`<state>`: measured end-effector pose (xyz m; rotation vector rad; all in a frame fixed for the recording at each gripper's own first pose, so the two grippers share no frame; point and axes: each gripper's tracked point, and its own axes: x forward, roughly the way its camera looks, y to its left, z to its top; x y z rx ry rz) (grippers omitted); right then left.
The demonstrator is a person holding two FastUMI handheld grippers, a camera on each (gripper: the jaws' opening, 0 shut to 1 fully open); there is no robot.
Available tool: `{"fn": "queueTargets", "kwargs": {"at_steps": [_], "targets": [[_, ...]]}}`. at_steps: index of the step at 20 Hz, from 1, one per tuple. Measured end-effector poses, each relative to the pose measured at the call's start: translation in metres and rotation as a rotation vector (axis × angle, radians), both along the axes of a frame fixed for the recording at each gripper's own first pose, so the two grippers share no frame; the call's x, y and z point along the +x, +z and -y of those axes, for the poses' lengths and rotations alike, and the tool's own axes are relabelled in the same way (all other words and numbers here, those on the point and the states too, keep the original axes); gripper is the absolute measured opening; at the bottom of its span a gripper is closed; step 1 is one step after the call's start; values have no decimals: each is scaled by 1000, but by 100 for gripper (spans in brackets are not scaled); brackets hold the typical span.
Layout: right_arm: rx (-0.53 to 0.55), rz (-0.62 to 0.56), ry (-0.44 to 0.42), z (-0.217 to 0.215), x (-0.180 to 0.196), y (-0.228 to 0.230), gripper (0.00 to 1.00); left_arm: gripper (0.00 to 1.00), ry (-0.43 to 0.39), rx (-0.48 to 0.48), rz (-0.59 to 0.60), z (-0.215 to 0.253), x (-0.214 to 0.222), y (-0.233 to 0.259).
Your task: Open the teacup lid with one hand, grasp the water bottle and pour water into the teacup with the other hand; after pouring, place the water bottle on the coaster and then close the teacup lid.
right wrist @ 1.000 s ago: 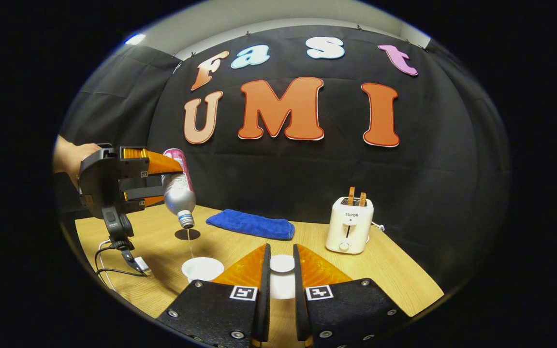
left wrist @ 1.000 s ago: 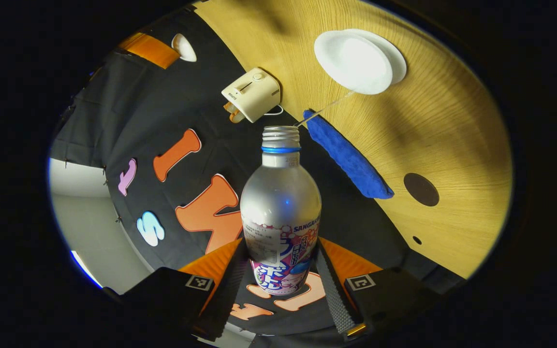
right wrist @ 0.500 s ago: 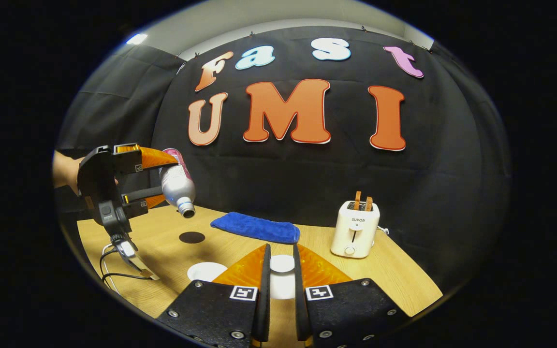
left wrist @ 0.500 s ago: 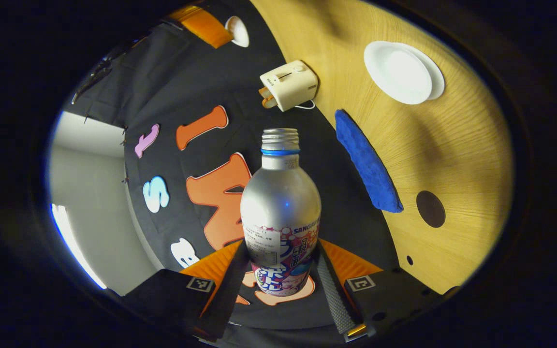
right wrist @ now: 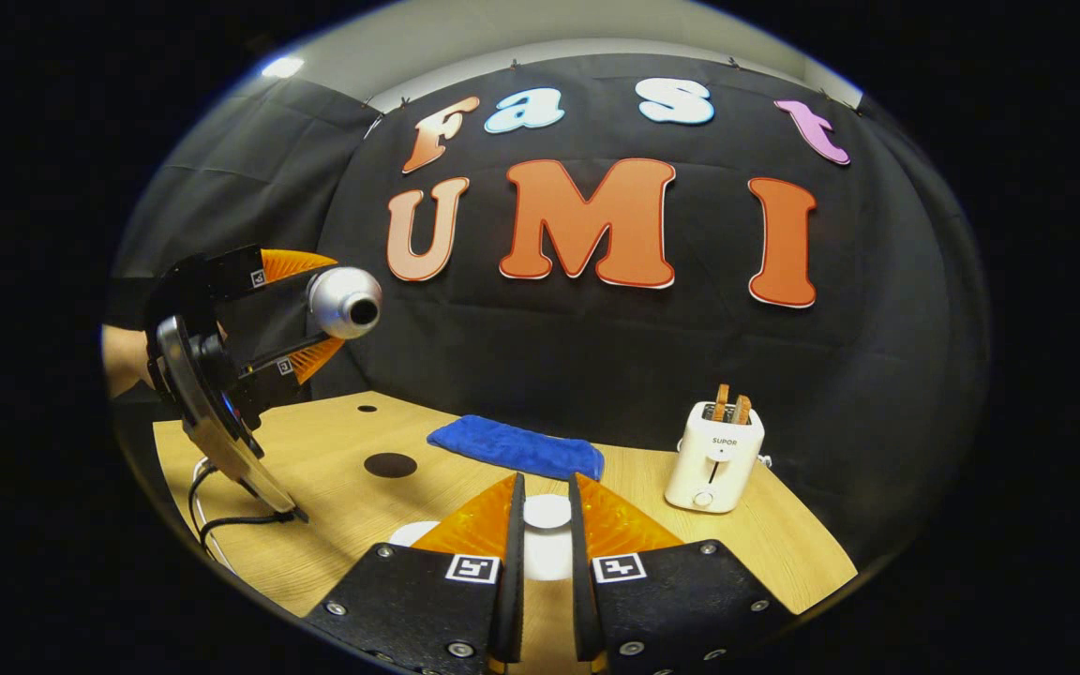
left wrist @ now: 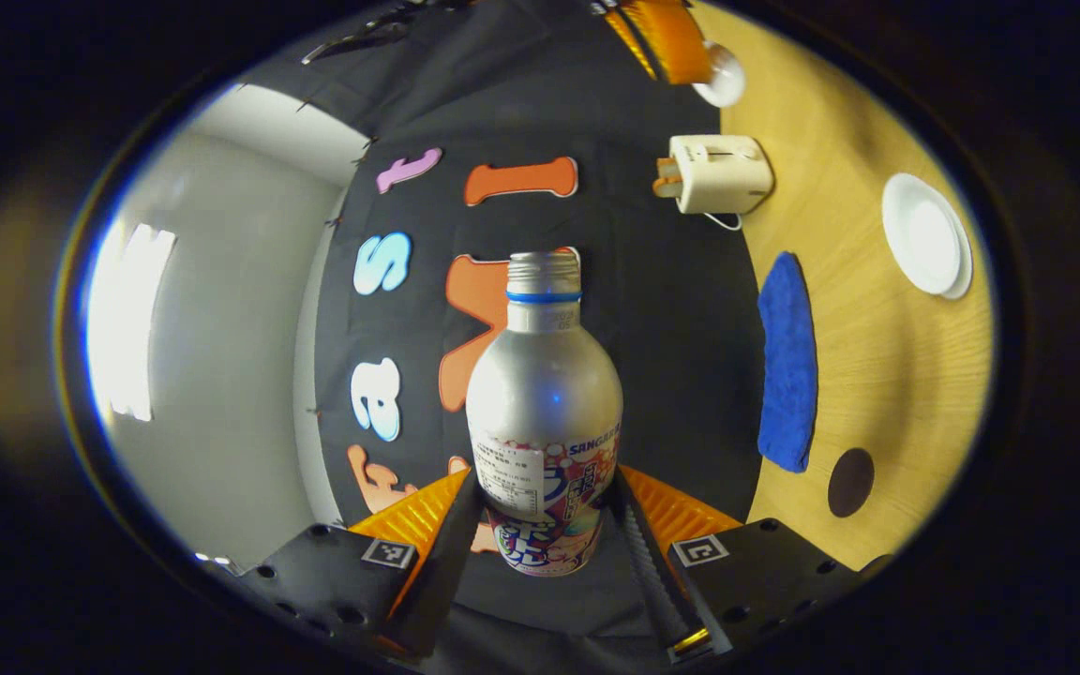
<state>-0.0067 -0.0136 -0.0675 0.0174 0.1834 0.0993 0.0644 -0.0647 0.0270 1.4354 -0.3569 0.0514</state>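
Water bottle (left wrist: 544, 412) held level above the table (left wrist: 868, 375), uncapped.
Silver body, printed label; left gripper (left wrist: 545, 525) clamps its base. Right gripper (right wrist: 541, 530) pinches the white teacup lid (right wrist: 547, 511).

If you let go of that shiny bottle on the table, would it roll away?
Probably, if laid sideways: the bottle is round and smooth. Stood upright it might tip, being tall with a narrow neck. With its mouth open, whatever water remains could spill. The left gripper holds it low, by the label.
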Motion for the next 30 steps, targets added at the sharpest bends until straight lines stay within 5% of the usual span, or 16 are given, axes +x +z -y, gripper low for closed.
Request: {"fn": "queueTargets", "kwargs": {"at_steps": [9,19,30], "targets": [[-11,5,14,-20,9,9,22,83,-21,-582,95,-48,3,33],[0,12,47,-42,22,9,22,83,3,-1178,-83,-84,42,-26],[15,-16,53,-41,36,-6,22,84,57,-1528,-382,-95,92,-124]]}}
